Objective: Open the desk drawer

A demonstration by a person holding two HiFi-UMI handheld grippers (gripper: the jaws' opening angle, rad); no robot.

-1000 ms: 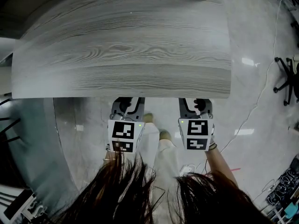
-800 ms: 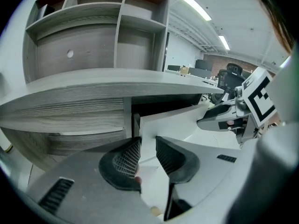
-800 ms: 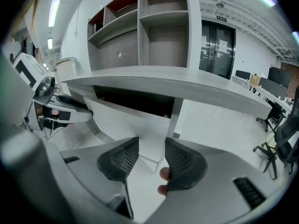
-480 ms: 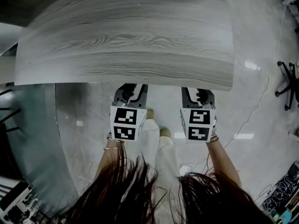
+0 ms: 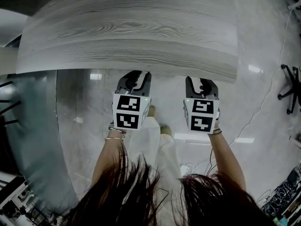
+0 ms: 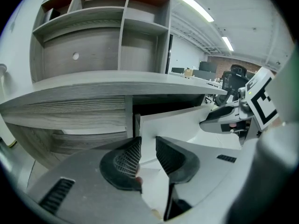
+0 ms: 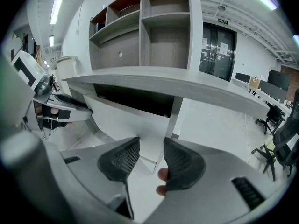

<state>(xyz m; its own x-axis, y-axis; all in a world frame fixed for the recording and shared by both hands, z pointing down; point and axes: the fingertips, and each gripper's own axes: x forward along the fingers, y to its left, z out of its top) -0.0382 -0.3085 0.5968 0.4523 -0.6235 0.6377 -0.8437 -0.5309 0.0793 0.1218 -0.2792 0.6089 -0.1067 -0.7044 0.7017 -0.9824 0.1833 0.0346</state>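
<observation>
Currently: left gripper (image 6: pixel 148 141) jaws parted by a narrow gap, clamping nothing; right gripper (image 7: pixel 152 144) likewise.

Left gripper view: the left end of the white drawer (image 6: pixel 182 120) shows through the gap, just past the jaw tips. Contact cannot be judged.

Right gripper view: the drawer's lower right corner lines up with the gap. A fingertip (image 7: pixel 162 175) of the holding hand sits by the right jaw.

Both gripper views show the drawer under the table (image 5: pixel 131 36), with a dark slot above its front; its inside is not visible. Each view also catches the other gripper at the drawer's far end.

Head view: the table top covers the drawer entirely. Only the gripper bodies and marker cubes (image 5: pixel 128 112) show, side by side at the table's near edge.

On the table's back stands a shelf unit (image 6: pixel 117 41), seen only from the grippers. On the floor, well apart to the right: office chair (image 5: pixel 288 81).
</observation>
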